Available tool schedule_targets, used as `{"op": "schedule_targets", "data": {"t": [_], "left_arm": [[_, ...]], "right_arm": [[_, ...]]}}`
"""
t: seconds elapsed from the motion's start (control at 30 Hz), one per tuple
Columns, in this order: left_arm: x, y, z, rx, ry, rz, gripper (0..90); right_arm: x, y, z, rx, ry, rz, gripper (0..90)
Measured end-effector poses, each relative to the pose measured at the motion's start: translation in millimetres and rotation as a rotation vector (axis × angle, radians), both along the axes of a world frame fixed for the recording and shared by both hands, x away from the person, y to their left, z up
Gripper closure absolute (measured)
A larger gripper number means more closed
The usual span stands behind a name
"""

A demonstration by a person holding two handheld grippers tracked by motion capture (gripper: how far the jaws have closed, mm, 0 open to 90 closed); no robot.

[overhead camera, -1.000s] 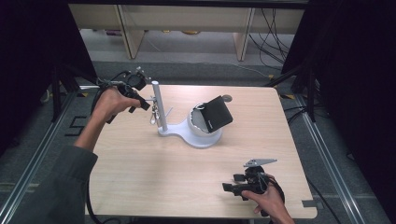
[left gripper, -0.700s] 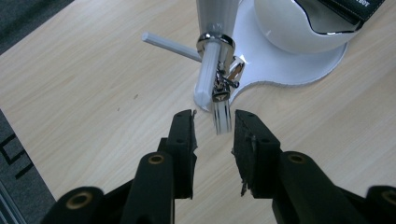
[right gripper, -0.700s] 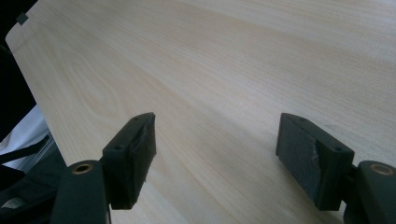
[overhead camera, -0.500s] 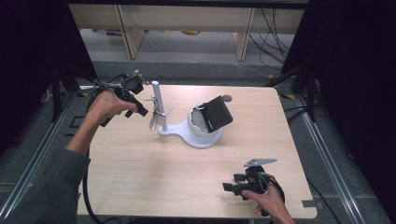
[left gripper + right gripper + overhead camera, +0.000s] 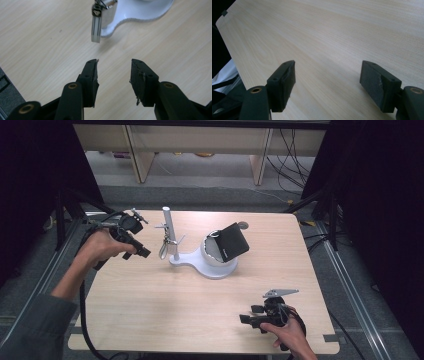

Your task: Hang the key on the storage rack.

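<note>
A white stand point(image 5: 205, 265) with an upright post point(image 5: 167, 227) sits mid-table. A metal key tag point(image 5: 165, 249) hangs from a hook on the post. A black wallet point(image 5: 231, 242) leans in the stand's round cup. My left gripper point(image 5: 145, 252) is just left of the post, apart from the tag. Its jaws have just been opening and nothing is between them. In the left gripper view the tag point(image 5: 96, 27) hangs ahead of the left gripper point(image 5: 113, 67), by the stand's base point(image 5: 140, 12). My right gripper point(image 5: 247, 317) rests open at the front right, with bare wood between the jaws of the right gripper point(image 5: 328, 72).
The light wooden table point(image 5: 150, 310) has dark metal rails along its left and right sides. A cable trails from the left gripper down over the front left edge. Shelving legs and floor cables lie beyond the far edge.
My left gripper has drawn back leftwards from the post and its jaws have spread apart, leaving the key tag hanging on the hook. The right gripper has stayed put.
</note>
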State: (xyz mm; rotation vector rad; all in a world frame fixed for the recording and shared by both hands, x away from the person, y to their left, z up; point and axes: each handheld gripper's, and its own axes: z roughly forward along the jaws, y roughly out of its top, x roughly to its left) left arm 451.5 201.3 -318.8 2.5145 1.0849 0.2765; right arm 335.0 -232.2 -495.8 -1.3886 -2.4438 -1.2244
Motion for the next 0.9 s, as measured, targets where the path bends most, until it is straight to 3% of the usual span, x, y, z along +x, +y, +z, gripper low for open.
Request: {"op": "schedule_targets", "data": {"t": [0.1,0.2,0.3,0.5,0.53,0.63,0.77,0.87,0.9], "left_arm": [[-7.5,0.1,-4.9,0.006,0.011,-0.028,55.5],[-18.0,0.2,-12.1,0.020,0.025,-0.061,54.6],[-30.4,-1.9,-21.2,0.039,0.043,-0.077,52.9],[-47.5,-7.8,-34.2,0.052,0.063,-0.108,48.7],[-51.1,-9.4,-36.5,0.052,0.084,-0.118,47.9],[-58.9,-12.5,-41.4,0.040,0.083,-0.122,45.0],[-78.0,-18.1,-56.4,0.021,0.084,-0.164,42.4],[-84.7,-19.2,-63.6,0.022,0.092,-0.182,39.3],[-92.0,-20.1,-70.6,0.009,0.074,-0.173,37.1]], "right_arm": [[1.3,-0.9,-0.9,-0.011,-0.026,0.009,29.4],[1.2,-0.3,-1.2,-0.007,0.000,-0.009,29.4],[2.7,-1.2,-2.1,-0.009,-0.027,0.009,29.4],[2.3,0.1,-0.7,-0.014,-0.035,0.008,29.4],[2.6,0.1,-1.2,-0.018,-0.035,0.005,29.4],[2.3,0.4,-1.5,-0.017,-0.038,0.005,29.4],[2.3,1.1,-1.7,0.000,-0.038,0.019,29.4],[1.2,1.3,-0.3,-0.015,-0.036,0.013,29.4],[1.1,1.4,-0.1,-0.017,-0.034,0.014,29.4]]}}
